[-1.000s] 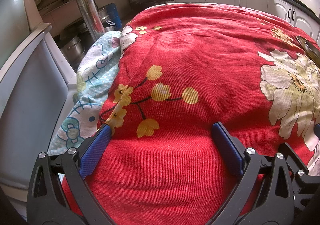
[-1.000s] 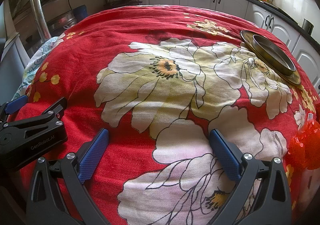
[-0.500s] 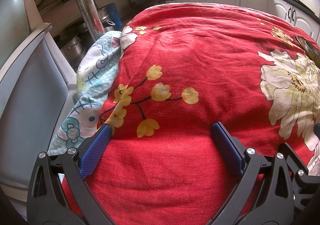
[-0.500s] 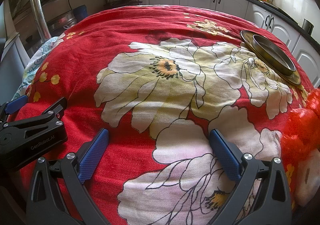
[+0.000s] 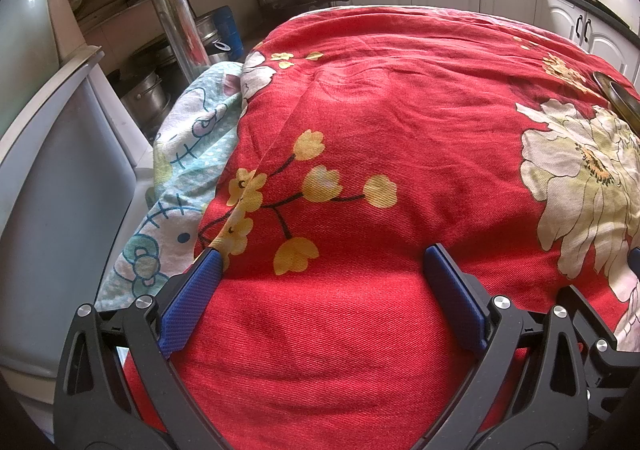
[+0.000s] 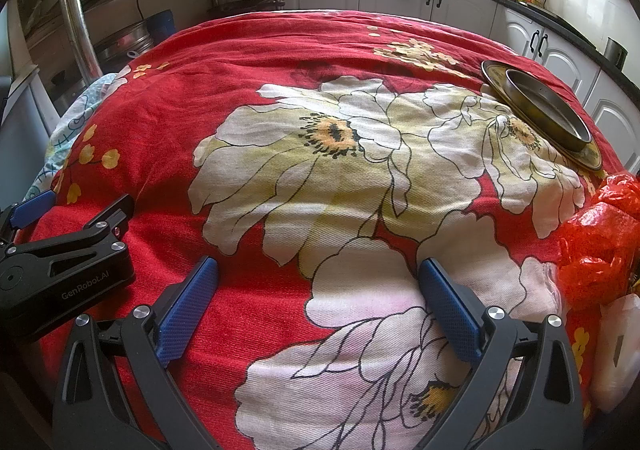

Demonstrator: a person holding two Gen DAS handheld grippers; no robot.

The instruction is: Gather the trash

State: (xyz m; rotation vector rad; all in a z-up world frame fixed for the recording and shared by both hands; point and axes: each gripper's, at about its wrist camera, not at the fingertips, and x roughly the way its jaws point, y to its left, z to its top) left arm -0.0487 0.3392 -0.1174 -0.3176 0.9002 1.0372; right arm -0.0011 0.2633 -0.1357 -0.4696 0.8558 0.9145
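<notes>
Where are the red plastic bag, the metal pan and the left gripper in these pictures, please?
red plastic bag [image 6: 600, 246]: right wrist view, crumpled middle.
metal pan [image 6: 548, 109]: right wrist view, inner base.
left gripper [image 5: 318, 300]: left wrist view, midway between fingertips.

The red plastic bag [image 6: 600, 242] and a white item [image 6: 616, 354] below it (unidentifiable) are cut off by the right edge.

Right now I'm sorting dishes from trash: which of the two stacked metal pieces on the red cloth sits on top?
The deep round metal pan sits on top; it has raised walls, while the flat brass-coloured tray lies beneath it.
</notes>
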